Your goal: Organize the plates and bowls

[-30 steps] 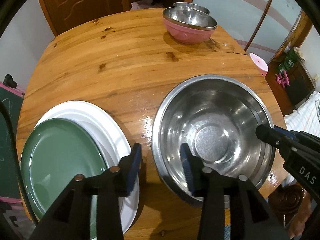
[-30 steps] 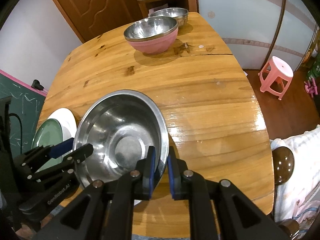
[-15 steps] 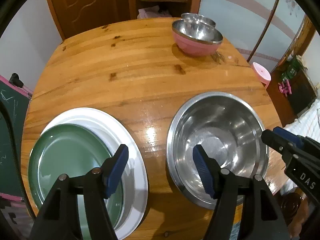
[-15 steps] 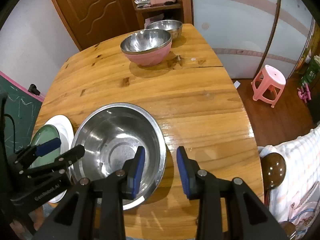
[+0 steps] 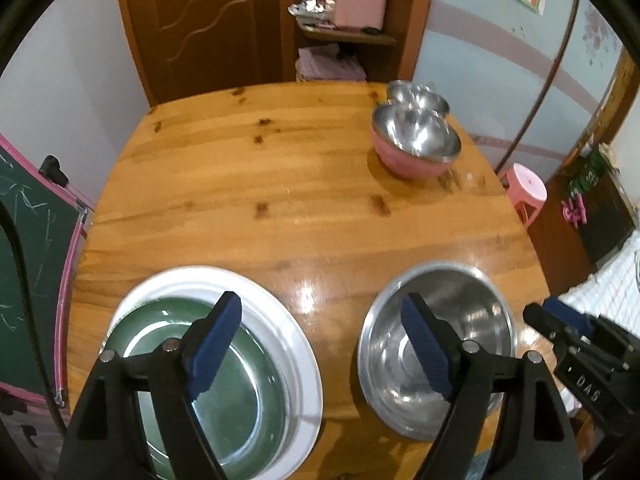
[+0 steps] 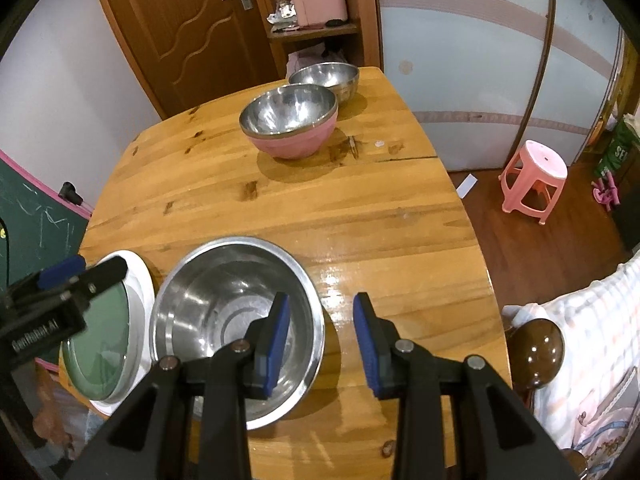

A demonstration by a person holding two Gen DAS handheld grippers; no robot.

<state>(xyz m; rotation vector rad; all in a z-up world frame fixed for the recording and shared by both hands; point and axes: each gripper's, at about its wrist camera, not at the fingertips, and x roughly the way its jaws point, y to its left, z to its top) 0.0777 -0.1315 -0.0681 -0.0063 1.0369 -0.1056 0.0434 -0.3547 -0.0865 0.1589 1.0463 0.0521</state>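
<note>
A large steel bowl (image 5: 468, 312) (image 6: 216, 304) stands on the wooden table (image 5: 280, 208) near its front edge. A green plate (image 5: 248, 392) (image 6: 104, 332) lies on a white plate (image 5: 276, 300) (image 6: 140, 276) to its left. A steel bowl nested in a pink bowl (image 5: 416, 144) (image 6: 292, 128) stands at the far side, with a smaller steel bowl (image 5: 418, 94) (image 6: 326, 78) behind it. My left gripper (image 5: 320, 344) is open and empty above the plates and the large bowl. My right gripper (image 6: 322, 344) is open and empty over the large bowl's right rim.
A pink stool (image 6: 534, 176) stands on the floor to the right. A chalkboard (image 5: 28, 256) leans at the left. A door (image 6: 176, 28) and a shelf (image 6: 316, 28) are behind the table. A chair knob and cloth (image 6: 536, 348) are at the right front.
My right gripper let go of the large bowl's rim and opened. Both grippers rose and drew back from the table, and the left gripper opened wider.
</note>
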